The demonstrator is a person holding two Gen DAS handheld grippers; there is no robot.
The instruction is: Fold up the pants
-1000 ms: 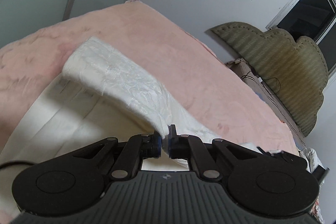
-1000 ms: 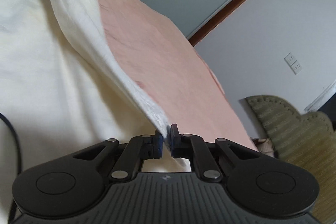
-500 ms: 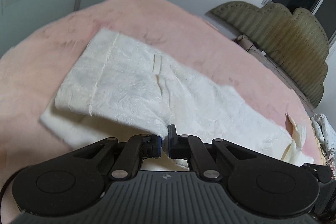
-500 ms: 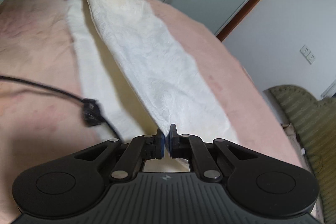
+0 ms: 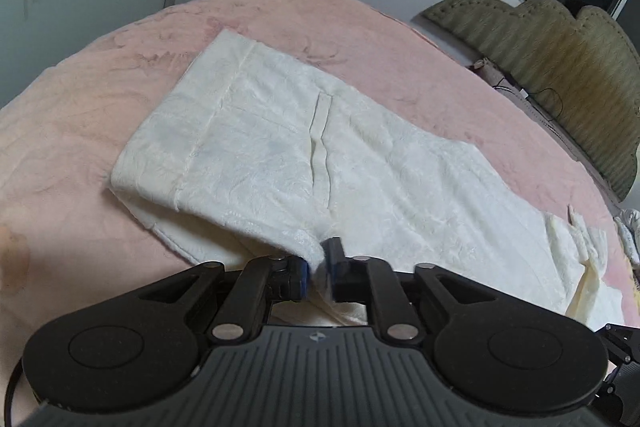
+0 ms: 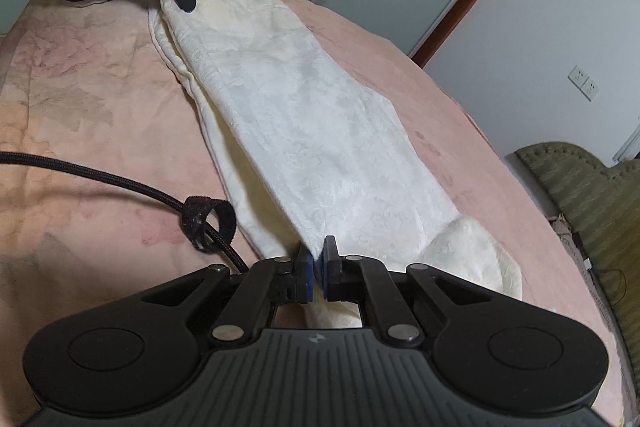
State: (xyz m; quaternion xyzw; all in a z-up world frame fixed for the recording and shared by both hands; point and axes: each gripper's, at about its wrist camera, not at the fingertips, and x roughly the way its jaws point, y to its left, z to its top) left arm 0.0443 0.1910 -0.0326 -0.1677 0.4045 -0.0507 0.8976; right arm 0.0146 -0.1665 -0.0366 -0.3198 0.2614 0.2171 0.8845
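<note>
The white pants (image 5: pixel 320 155) lie lengthwise on the pink blanket (image 5: pixel 120 83), one leg laid over the other, stretching away ahead of both tongs. The left gripper (image 5: pixel 319 267) is clamped on a corner of the upper layer at the waistband end, the cloth bunched right between its blue pads. The right gripper (image 6: pixel 317 269) is pinched on the upper leg near the hem end, with a rounded flap of cloth spilling just to its right.

The likely trouble: the upper leg sits askew, so a strip of the lower leg shows to the left of the right tongs; letting go now would probably set an uneven fold. The pinch at each end looks thin, so a sideways tug to square it could slip the fabric free. The black cable (image 6: pixel 120 179) with its strap rests just left of the right tongs, near the cloth, and could snag or drag the edge
</note>
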